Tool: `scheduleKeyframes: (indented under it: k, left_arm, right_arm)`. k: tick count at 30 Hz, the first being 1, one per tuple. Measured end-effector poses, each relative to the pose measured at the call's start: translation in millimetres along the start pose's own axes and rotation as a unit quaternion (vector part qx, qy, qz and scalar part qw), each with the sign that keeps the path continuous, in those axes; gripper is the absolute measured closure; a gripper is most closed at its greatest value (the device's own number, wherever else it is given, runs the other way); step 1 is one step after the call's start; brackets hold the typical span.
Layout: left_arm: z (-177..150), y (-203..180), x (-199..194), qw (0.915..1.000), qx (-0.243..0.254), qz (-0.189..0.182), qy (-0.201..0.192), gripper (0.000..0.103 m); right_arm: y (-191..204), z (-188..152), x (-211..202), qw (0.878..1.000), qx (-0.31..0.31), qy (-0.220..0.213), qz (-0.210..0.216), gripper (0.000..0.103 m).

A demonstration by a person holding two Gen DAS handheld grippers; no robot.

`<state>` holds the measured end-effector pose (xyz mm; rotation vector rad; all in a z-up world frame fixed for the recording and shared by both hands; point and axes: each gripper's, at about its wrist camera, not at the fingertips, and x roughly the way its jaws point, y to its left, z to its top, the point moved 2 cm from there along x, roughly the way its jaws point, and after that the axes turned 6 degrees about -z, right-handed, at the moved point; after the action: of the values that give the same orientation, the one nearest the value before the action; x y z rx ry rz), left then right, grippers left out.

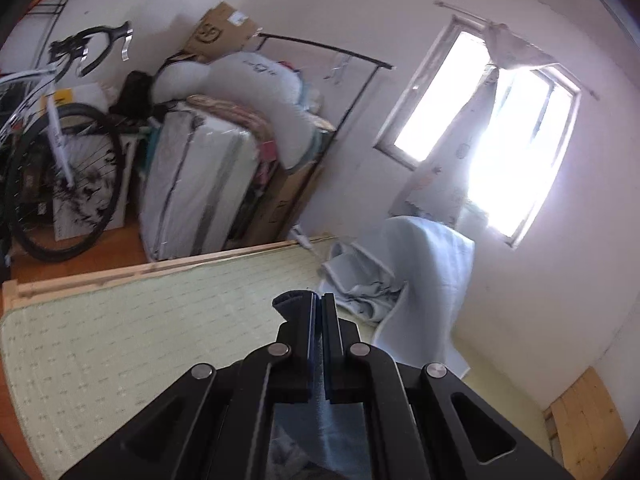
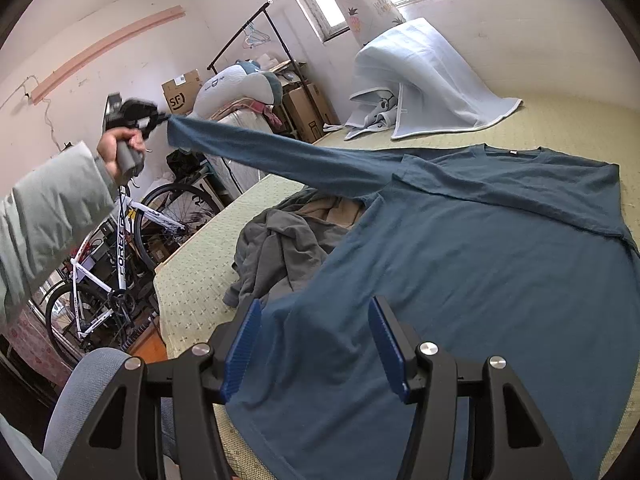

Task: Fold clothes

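Note:
A teal long-sleeved shirt (image 2: 480, 280) lies spread on the pale green mat (image 2: 192, 280), its far sleeve folded across the chest. Its near sleeve (image 2: 280, 156) is stretched up and to the left, off the mat. My left gripper (image 2: 158, 118), held in a hand with a pale green padded sleeve, is shut on that sleeve's cuff. In the left wrist view the same gripper (image 1: 319, 300) pinches the dark cuff (image 1: 290, 304) high above the mat (image 1: 120, 320). My right gripper (image 2: 314, 312) hovers open just over the shirt's hem, nothing between its blue pads.
A crumpled grey and tan garment (image 2: 288, 236) lies on the mat left of the shirt. A light blue blanket (image 2: 420, 76) is heaped at the far end under the window. A bicycle (image 2: 120, 248), stacked boxes and a clothes rack (image 2: 256, 36) stand beside the mat.

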<state>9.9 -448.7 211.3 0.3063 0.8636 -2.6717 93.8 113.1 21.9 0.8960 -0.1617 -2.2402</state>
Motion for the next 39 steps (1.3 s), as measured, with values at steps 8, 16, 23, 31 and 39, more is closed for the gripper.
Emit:
scheduleKeyframes:
  k: [8, 16, 23, 31, 39]
  left_arm:
    - [1.3, -117.5, -2.1, 0.9936, 0.067, -0.089, 0.02, 0.102]
    - [-80.4, -282.6, -16.8, 0.955, 0.185, -0.21, 0.098, 0.102]
    - [-216.6, -406.7, -6.9, 0.8943, 0.281, -0.279, 0.208, 0.102]
    - [-389.7, -489.6, 4.0, 0.8129, 0.374, -0.313, 0.317, 0.102]
    - [-476.9, -502.1, 17.2, 0.7636, 0.379, -0.326, 0.409, 0.102]
  right_arm:
    - [-4.8, 4.9, -7.6, 1.0, 0.011, -0.01, 0.003, 0.043]
    - [-27.9, 19.2, -36.9, 0.998, 0.027, -0.048, -0.015, 0.043]
    - [-58.7, 33.4, -65.9, 0.994, 0.046, -0.084, -0.043, 0.043]
    - [-130.6, 53.3, -94.4, 0.984, 0.082, -0.106, -0.114, 0.043]
    - [-201.3, 48.0, -90.9, 0.971, 0.151, -0.096, -0.16, 0.039]
